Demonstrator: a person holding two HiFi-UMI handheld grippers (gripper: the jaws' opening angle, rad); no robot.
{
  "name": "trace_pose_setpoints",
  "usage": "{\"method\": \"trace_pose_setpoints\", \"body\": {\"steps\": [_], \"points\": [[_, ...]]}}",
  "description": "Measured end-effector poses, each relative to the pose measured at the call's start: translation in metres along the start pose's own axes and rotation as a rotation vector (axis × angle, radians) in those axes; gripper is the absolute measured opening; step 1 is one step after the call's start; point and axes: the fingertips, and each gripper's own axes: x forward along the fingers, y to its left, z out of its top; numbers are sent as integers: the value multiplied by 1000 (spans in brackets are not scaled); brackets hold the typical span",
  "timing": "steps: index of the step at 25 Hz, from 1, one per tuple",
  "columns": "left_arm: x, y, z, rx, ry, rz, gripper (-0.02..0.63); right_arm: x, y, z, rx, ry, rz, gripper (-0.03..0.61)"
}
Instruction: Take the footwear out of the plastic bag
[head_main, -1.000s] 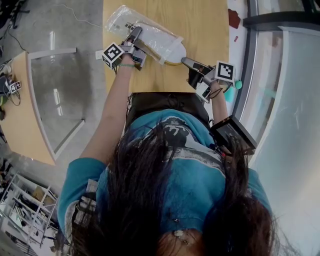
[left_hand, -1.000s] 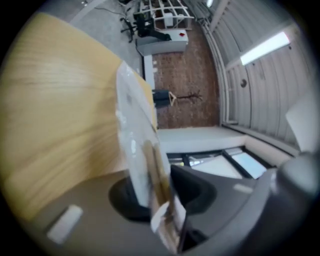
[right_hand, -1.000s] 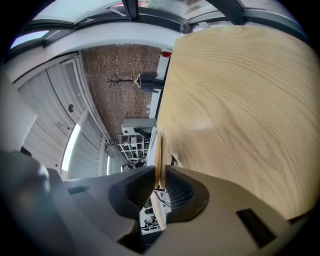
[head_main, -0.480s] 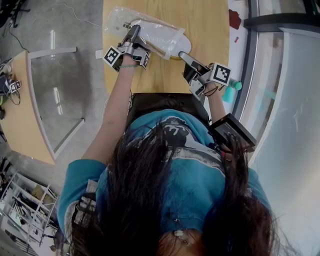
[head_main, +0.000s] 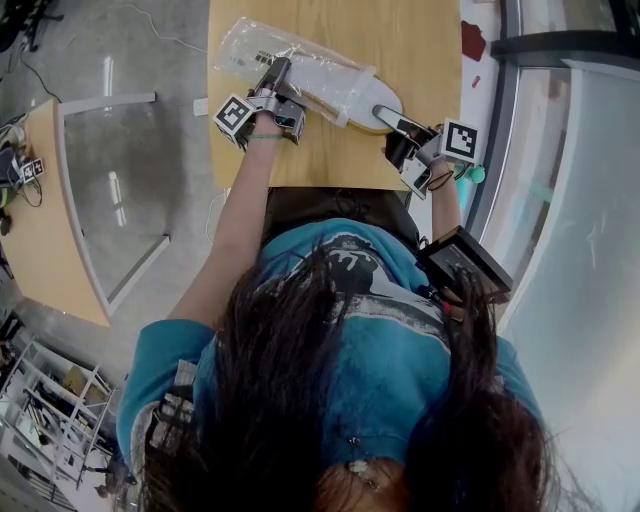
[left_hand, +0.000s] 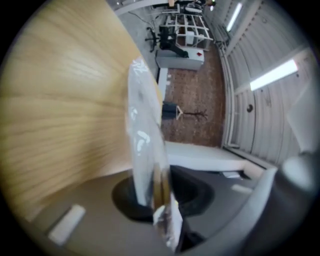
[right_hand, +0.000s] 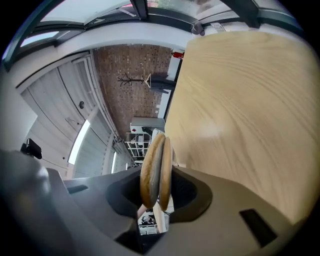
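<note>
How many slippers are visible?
2 slippers, stacked together, partly out of the plastic bag; the right gripper has just closed on their free end. More may hide inside.

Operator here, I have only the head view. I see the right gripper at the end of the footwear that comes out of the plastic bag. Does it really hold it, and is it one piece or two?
Observer: Yes. In the right gripper view, the right gripper is shut on the footwear, which is two flat tan soles seen edge-on, side by side. Its jaws have just been closing.
Operator: Good. And what is between the jaws of the left gripper?
Observer: In the left gripper view, its jaws pinch the clear film of the plastic bag. They have just closed a little further.
</note>
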Motion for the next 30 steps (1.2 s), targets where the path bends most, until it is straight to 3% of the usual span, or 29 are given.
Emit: {"method": "trace_pose_setpoints", "body": {"steps": [2,3,6,10,16,20,24,30], "points": [[-4,5,17,7,-57,37,51,-17,4,3,-22,17,-24,104],[-6,8,28,15,-88,57,0,-28,4,7,-39,14,-42,104],[-9,17,48,38,-127,81,0,-63,5,23,-89,-34,-86,103],[-7,20,50,48,-146,92,0,-83,24,33,-169,-58,-88,101],[-7,25,61,46,-247,137,0,-117,46,50,-234,-116,-123,101],[-9,27,55,89,-255,190,0,-129,80,65,-255,-197,-8,100],[-10,41,44,68,-223,211,0,-93,100,64,-216,-208,134,100],[6,46,-3,61,-166,221,0,-46,82,46,-141,-136,125,100]]}}
